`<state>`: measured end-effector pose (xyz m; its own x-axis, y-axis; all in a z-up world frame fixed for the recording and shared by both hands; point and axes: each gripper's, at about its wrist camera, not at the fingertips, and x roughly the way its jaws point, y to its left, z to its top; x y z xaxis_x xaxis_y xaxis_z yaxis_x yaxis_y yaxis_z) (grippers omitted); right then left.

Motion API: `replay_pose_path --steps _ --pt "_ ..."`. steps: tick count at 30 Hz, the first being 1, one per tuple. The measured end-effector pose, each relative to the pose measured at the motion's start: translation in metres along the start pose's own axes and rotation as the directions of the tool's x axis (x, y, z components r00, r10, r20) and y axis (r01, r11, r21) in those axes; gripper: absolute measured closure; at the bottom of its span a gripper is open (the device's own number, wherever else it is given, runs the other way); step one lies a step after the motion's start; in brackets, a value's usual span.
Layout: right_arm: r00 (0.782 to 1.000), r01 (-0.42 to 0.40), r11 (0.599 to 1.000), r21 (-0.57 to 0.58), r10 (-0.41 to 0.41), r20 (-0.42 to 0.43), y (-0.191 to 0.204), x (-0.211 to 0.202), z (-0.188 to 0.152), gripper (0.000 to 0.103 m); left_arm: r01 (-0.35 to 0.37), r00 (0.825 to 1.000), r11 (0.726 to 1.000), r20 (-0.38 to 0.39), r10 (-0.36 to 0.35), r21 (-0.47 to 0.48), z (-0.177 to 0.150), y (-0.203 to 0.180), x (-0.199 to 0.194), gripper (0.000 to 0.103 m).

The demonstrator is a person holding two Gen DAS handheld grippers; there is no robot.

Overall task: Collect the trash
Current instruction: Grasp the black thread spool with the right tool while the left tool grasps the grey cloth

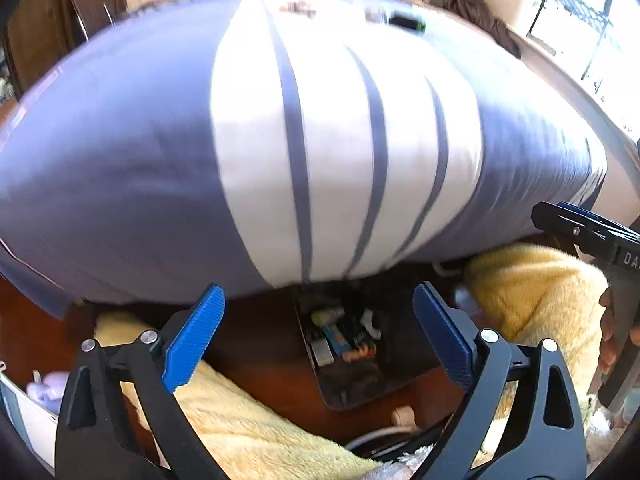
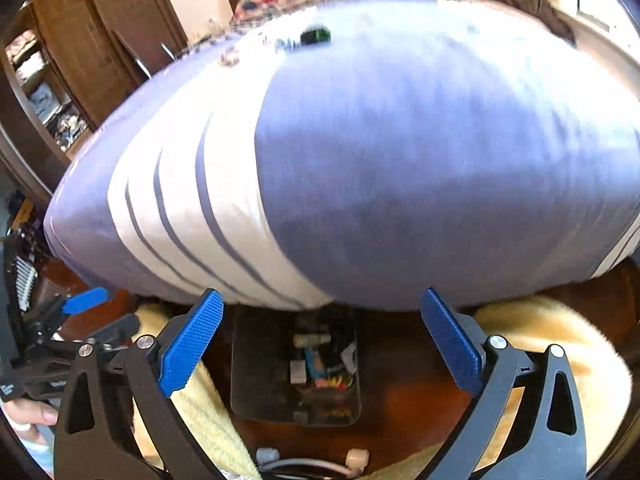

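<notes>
A dark, see-through bin [image 1: 360,392] [image 2: 256,364] stands on the wooden floor at the foot of a bed, and in it lie several wrappers and small bits of trash [image 1: 344,340] [image 2: 316,364]. My left gripper [image 1: 318,304] hangs above the bin, open, with nothing between its blue pads [image 1: 192,340]. My right gripper [image 2: 322,300] is open above the same bin, and nothing is between its pads either. Each gripper shows at the edge of the other's view: the right gripper [image 1: 580,232] and the left gripper [image 2: 100,314]. More small items [image 1: 406,22] [image 2: 316,35] lie far off on the bed.
A bed with a blue and white striped cover [image 1: 160,160] [image 2: 440,160] fills the view ahead. Yellow fluffy fabric [image 1: 536,292] [image 2: 552,336] lies on both sides of the bin. A white cable with plugs [image 2: 356,458] runs near the bottom. Brown cupboards [image 2: 100,40] stand at the left.
</notes>
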<state>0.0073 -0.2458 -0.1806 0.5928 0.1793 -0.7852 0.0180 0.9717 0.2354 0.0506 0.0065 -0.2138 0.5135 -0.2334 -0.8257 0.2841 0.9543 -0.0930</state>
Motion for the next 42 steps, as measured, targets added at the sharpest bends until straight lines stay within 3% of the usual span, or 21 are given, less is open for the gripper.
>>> replay_pose_path --steps 8,22,27,35,38,39,42 --pt "0.989 0.053 0.998 -0.028 -0.048 0.137 -0.007 -0.021 0.068 0.004 -0.049 0.992 0.999 0.115 0.048 0.009 0.057 0.009 -0.029 0.008" --pt "0.984 0.109 0.991 -0.074 -0.098 0.147 -0.005 0.045 0.169 0.004 -0.095 0.989 0.994 0.117 0.089 0.045 0.155 0.011 0.023 0.008" --pt "0.99 0.081 0.993 -0.091 -0.069 0.126 0.0 0.079 0.2 0.031 -0.082 0.992 0.995 0.102 0.076 0.058 0.179 0.004 0.045 0.008" --pt "0.996 0.061 0.992 -0.113 -0.053 0.068 0.005 0.131 0.238 0.038 -0.047 0.996 0.996 0.08 0.04 0.079 0.207 -0.01 0.074 0.008" --pt "0.997 0.035 0.99 -0.133 -0.027 0.067 0.006 0.136 0.242 0.073 -0.028 0.997 0.995 0.079 0.021 0.092 0.22 -0.019 0.084 0.008" --pt "0.998 0.0 0.992 -0.127 0.008 0.062 0.004 0.135 0.243 0.073 -0.024 0.997 0.995 0.079 0.016 0.099 0.226 -0.024 0.088 0.008" --pt "0.997 0.017 0.992 -0.128 -0.007 0.082 -0.003 0.126 0.241 0.074 -0.015 0.997 0.992 0.082 0.004 0.125 0.239 -0.04 0.097 0.008"
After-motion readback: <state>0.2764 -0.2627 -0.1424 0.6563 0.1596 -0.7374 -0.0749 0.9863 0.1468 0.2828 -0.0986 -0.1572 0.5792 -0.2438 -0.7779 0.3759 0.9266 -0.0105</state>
